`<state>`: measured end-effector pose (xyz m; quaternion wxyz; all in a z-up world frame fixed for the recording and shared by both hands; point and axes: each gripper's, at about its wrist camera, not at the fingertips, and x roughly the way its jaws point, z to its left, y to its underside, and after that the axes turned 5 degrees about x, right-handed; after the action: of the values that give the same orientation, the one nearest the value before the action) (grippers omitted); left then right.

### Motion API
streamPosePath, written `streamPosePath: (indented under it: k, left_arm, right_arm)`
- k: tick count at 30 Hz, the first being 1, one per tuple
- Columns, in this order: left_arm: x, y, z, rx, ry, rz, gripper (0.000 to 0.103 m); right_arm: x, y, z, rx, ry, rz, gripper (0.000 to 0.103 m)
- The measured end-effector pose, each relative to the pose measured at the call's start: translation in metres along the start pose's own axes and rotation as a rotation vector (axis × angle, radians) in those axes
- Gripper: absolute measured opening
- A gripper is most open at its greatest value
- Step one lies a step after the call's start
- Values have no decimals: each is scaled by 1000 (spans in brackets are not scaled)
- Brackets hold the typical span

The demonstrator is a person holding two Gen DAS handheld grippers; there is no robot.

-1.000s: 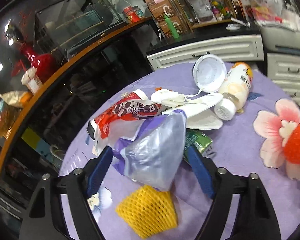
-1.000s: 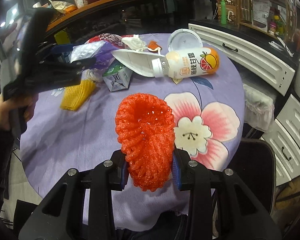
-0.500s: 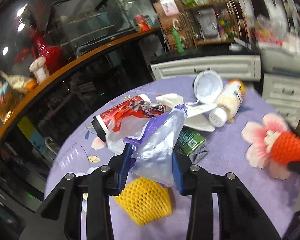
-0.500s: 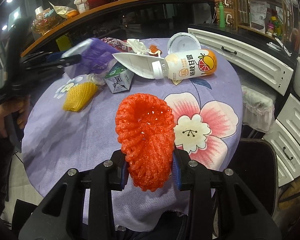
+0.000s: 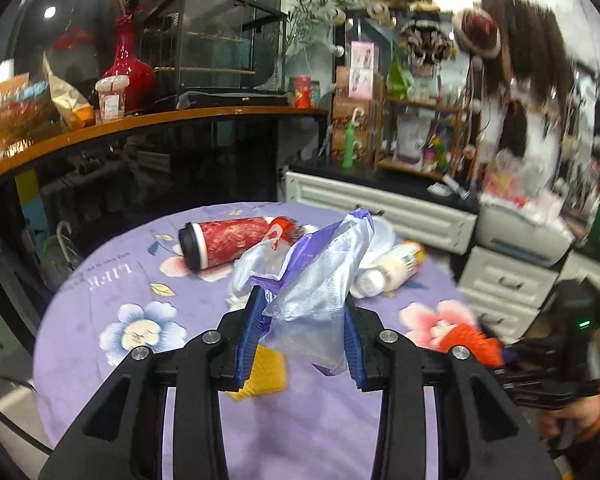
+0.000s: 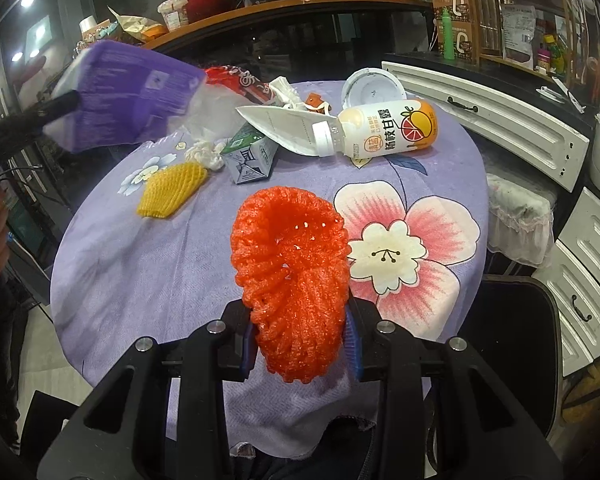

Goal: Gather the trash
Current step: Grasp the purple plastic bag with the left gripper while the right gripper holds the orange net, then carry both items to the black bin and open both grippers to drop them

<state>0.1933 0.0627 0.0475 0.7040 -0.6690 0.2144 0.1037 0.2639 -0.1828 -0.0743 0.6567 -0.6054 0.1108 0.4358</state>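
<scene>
A: Gripping a crumpled purple-and-clear plastic bag (image 5: 320,280) with the left gripper (image 5: 302,330), blue pads clamped on both sides, bag lifted off the purple floral tablecloth (image 5: 112,280), angled slightly down.

B: Holding an orange foam fruit net (image 6: 292,280) in the right gripper (image 6: 300,340), pads pressed on its lower end, tilted down over the near table edge.

A: Left on the cloth: yellow foam net (image 6: 172,188), small green carton (image 6: 252,156), drink bottle (image 6: 384,128) on its side, red paper cup (image 5: 224,242) lying flat.

B: Bag translucent, wrinkled; net open-mouthed, meshy.
</scene>
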Motion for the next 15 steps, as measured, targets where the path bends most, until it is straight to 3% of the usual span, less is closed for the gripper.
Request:
streamPosePath:
  k: [7, 15]
  left_arm:
    - [-21, 0, -30, -8, 122, -32, 36]
    - [5, -3, -99, 60, 276, -18, 36]
  right_arm:
    - [-17, 3, -13, 8, 25, -21, 35]
    - [-50, 11, -58, 60, 131, -59, 35]
